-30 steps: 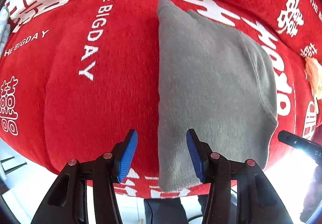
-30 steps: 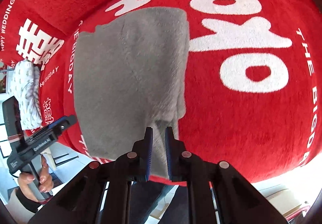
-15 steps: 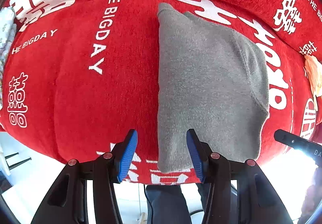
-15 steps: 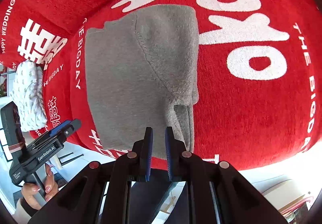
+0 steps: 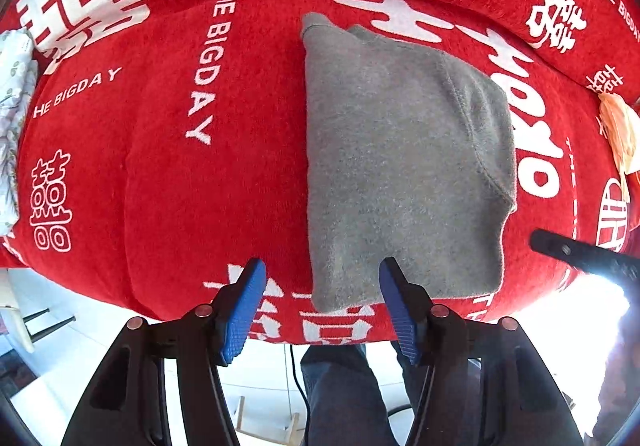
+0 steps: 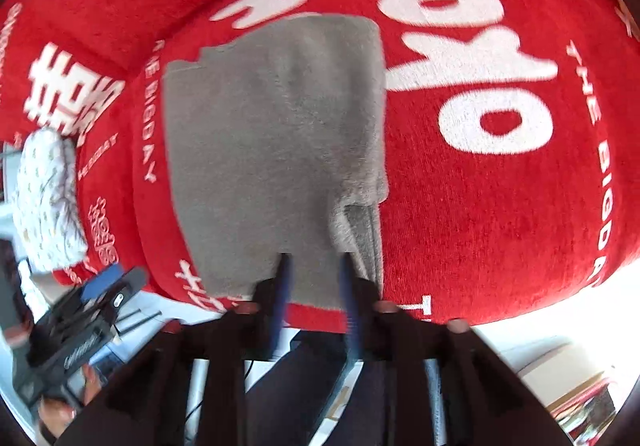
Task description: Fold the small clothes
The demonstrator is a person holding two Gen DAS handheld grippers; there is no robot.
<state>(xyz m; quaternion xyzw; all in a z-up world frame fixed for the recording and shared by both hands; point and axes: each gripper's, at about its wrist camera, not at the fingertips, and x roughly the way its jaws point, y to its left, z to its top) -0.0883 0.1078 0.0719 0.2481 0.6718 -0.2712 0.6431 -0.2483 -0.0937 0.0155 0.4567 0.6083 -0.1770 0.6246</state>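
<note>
Grey folded garment [image 5: 400, 165] lies below opening left hand-held gripper [image 5: 322, 306], untouched.

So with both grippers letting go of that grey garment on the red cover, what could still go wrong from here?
1. The grey garment lies with its near edge at the front edge of the red cover; a nudge could drag it off.
2. A loose flap hangs at the near right corner, just beyond the right gripper, whose jaws are opening; it may snag and undo the fold.
3. The left gripper, jaws opening and empty, frames the garment's left corner and could catch it.
</note>
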